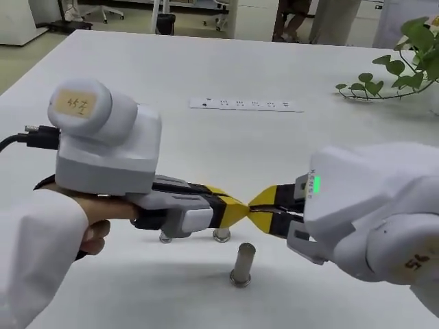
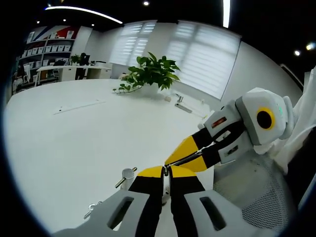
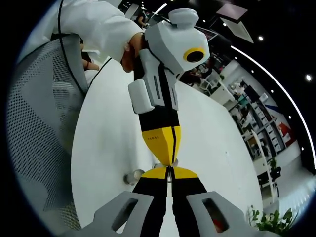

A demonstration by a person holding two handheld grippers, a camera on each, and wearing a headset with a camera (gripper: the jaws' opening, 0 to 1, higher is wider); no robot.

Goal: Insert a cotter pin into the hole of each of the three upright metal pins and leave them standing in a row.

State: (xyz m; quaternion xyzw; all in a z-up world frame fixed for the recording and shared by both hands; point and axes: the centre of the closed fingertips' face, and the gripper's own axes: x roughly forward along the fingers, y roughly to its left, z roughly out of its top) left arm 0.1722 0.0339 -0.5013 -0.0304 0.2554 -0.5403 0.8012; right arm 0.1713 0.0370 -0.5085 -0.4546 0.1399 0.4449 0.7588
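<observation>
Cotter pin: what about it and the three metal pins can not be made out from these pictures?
1. Head view: the left gripper and right gripper meet tip to tip; anything pinched there is too small to tell.
2. Head view: the left gripper's body hides the rear metal pins above their bases.
3. Head view: the hole of the front metal pin is too small to see.

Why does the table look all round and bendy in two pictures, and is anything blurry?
Left gripper view: the fisheye lens bends the white table and the ceiling light strip into curves. Right gripper view: same bending, the table's edge bows. Head view: lines stay straight, but the near body of the right gripper looks soft.
</observation>
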